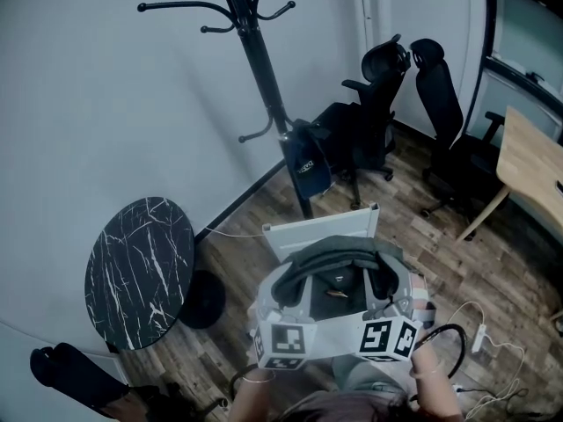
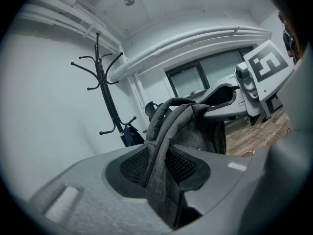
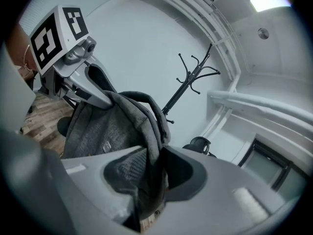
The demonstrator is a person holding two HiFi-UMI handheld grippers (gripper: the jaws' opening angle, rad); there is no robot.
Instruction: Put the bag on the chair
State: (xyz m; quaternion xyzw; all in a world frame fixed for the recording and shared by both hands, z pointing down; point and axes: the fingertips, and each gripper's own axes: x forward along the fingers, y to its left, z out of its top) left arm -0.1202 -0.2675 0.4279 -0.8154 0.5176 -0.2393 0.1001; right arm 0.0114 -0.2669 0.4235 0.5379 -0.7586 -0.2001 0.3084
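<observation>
A grey backpack point(image 1: 339, 280) hangs between my two grippers, low in the head view. My left gripper point(image 1: 283, 299) is shut on its left shoulder strap point(image 2: 159, 180), and my right gripper point(image 1: 391, 295) is shut on the right strap point(image 3: 149, 146). In the left gripper view the bag's body point(image 2: 200, 131) hangs just past the jaws, with the right gripper point(image 2: 257, 80) beyond it. The right gripper view shows the bag point(image 3: 100, 126) and the left gripper point(image 3: 73, 65) behind it. A white chair back point(image 1: 321, 229) stands right beyond the bag; the seat is hidden under it.
A black coat stand point(image 1: 264, 86) with a dark blue bag point(image 1: 308, 167) hung on it rises behind the white chair. Two black office chairs point(image 1: 374, 117) stand at the back right, beside a wooden desk point(image 1: 532, 161). A round black marble table point(image 1: 139, 271) is at left. Cables and a power strip point(image 1: 479, 337) lie on the floor at right.
</observation>
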